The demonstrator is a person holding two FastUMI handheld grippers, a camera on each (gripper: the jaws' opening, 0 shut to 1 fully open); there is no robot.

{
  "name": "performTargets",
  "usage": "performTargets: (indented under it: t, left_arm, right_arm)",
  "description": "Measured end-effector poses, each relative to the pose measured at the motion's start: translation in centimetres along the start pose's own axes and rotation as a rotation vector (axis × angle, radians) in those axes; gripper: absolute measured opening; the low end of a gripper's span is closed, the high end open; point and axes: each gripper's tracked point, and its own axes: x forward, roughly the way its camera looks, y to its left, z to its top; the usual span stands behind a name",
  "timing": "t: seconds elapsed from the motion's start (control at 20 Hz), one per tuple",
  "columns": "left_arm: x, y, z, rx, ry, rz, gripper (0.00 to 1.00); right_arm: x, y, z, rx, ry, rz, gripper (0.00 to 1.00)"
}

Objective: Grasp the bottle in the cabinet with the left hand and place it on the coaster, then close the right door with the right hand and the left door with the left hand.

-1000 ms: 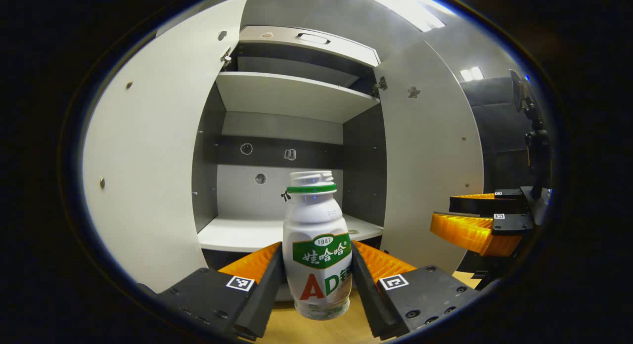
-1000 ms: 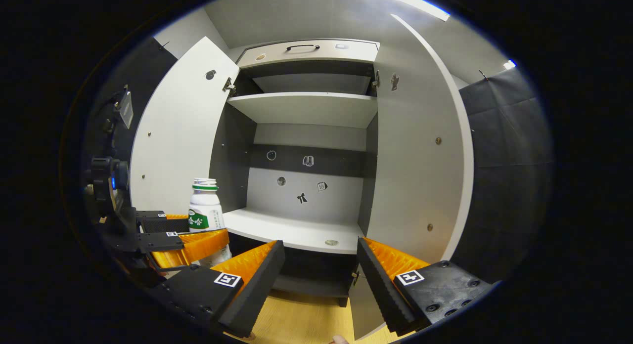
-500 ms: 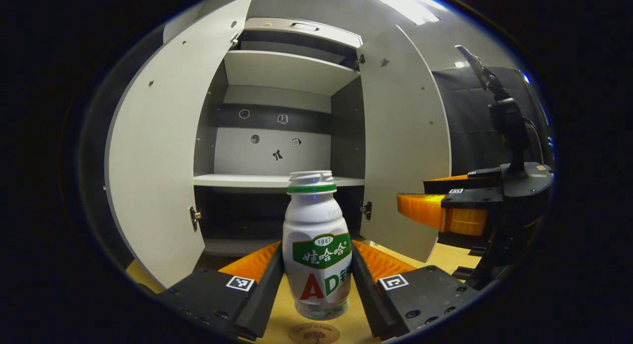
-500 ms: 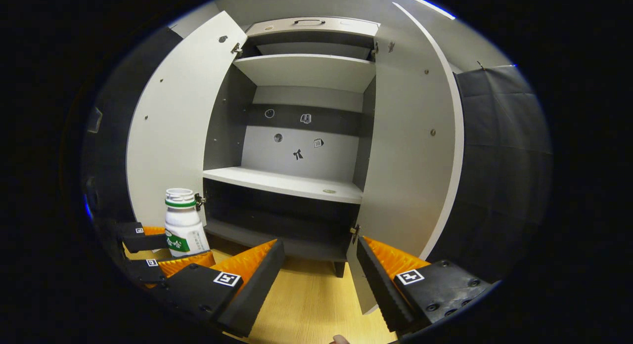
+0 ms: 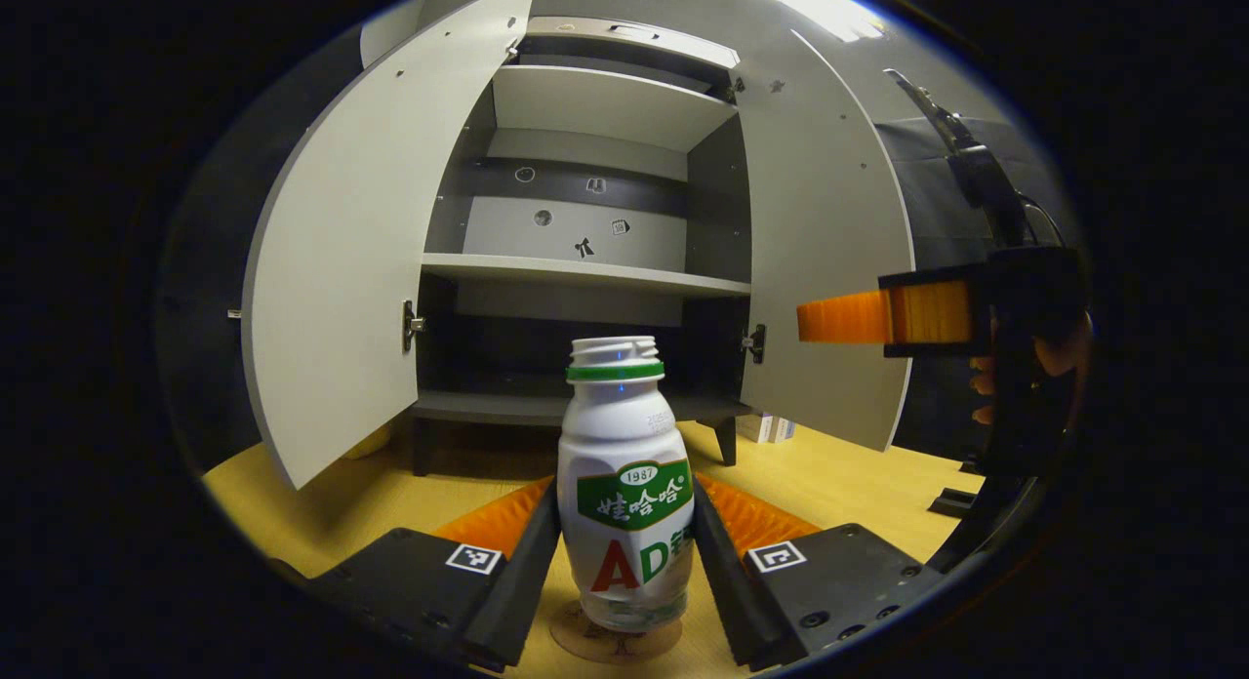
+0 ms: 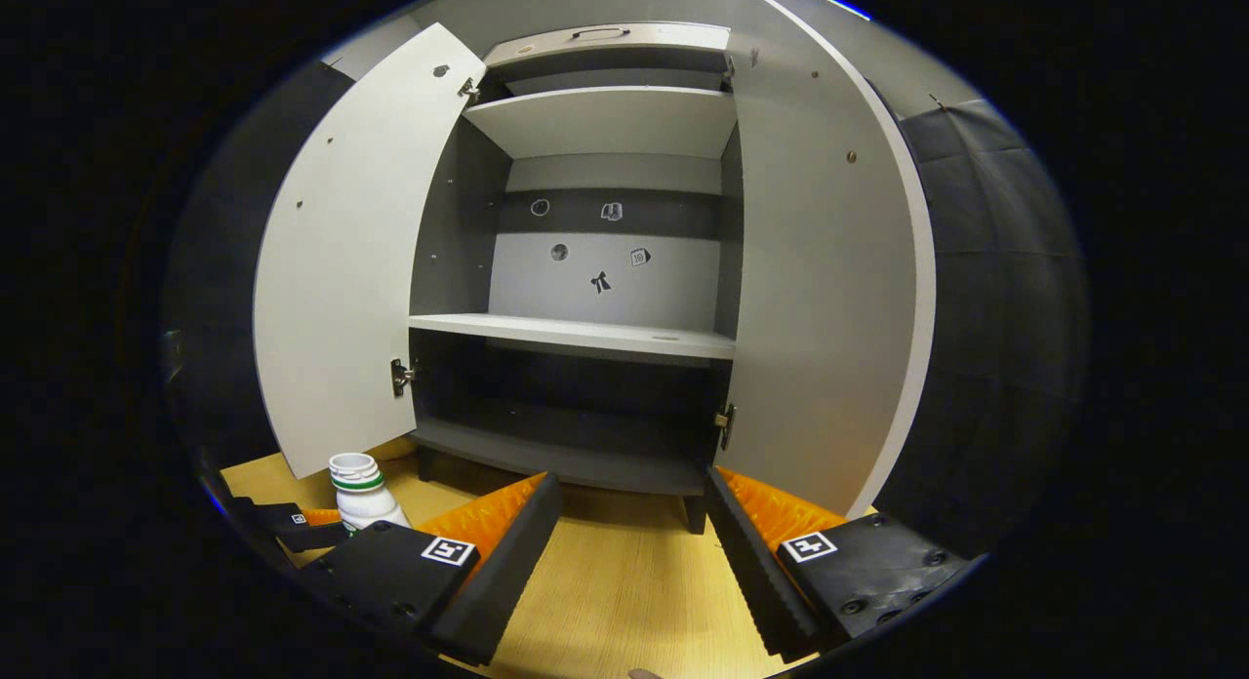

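You are setting the bottle [image 5: 625, 484] down: your left tool [image 5: 624, 562] is clamping it on both sides at the bottom centre of the left gripper view, upright, with the coaster [image 5: 615, 638] showing just under its base (whether the two are touching, I cannot tell). In the right gripper view the bottle [image 6: 363, 484] is sitting at the lower left, low over the bench [image 6: 624, 581]. Your right tool [image 6: 632, 552] is gaping wide and carrying nothing, facing the cabinet [image 6: 585, 269]. Both doors are standing open: the right door [image 6: 829, 299] and the left door [image 6: 342, 269]. Next, judge that the base is seated square on the coaster, then let the fingers part and draw back without tipping it. After that, the right door is yours to push.
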Motion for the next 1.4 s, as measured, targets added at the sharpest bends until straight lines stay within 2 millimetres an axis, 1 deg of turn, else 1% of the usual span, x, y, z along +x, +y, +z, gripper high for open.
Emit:
performTargets:
  t: [0.15,0.25,0.35,0.45,0.5,0.55,0.85,1.0,1.05,1.15,1.25,1.35,1.4]
  left_arm:
    - [-0.3,0.4,-0.8,0.040,-0.022,0.045,0.77]
    - [-0.4,0.0,-1.4,0.072,-0.028,0.037,0.77]
    - [-0.6,0.0,-2.4,0.116,-0.018,0.047,0.77]
    - [-0.8,0.2,-2.9,0.135,-0.020,0.060,0.77]
    - [-0.9,0.1,-2.8,0.125,-0.036,0.059,0.77]
    - [-0.7,0.2,-3.0,0.107,-0.036,0.062,0.77]
    - [-1.1,0.8,-3.0,0.044,-0.044,0.068,0.79]
    - [-1.4,1.2,-2.4,0.060,-0.051,0.087,0.80]
    - [-1.3,1.2,-2.2,0.061,-0.053,0.083,0.83]
    - [-1.2,1.0,-1.7,0.063,-0.055,0.070,0.92]
    - [-1.3,1.0,-0.8,0.074,-0.056,0.069,0.92]
    - [-1.5,0.7,1.0,0.084,-0.069,0.060,0.92]
    - [-1.7,0.5,2.4,0.093,-0.084,0.056,0.92]
  right_arm:
    - [-0.1,0.7,-1.3,-0.040,0.016,0.051,0.98]
    - [-0.4,0.9,-2.0,-0.035,0.022,0.070,0.98]
    - [-0.6,1.2,-2.7,-0.042,0.033,0.082,0.98]
    - [-0.9,1.4,-3.2,-0.075,0.040,0.093,0.98]
    - [-1.1,1.4,-3.4,-0.083,0.042,0.101,0.98]
    - [-1.2,1.5,-3.5,-0.084,0.046,0.108,0.98]
    - [-1.9,1.2,-3.1,-0.094,0.048,0.108,0.98]
    - [-2.0,1.4,-2.7,-0.091,0.047,0.107,0.98]
    - [-2.1,1.5,-2.6,-0.090,0.048,0.106,0.98]
    - [-2.4,1.7,-2.1,-0.090,0.047,0.108,0.98]
    - [-2.6,1.6,-1.1,-0.097,0.032,0.105,0.98]
    - [-2.9,1.3,-0.1,-0.095,0.022,0.100,0.98]
    - [-2.9,1.2,0.6,-0.088,0.018,0.096,0.98]
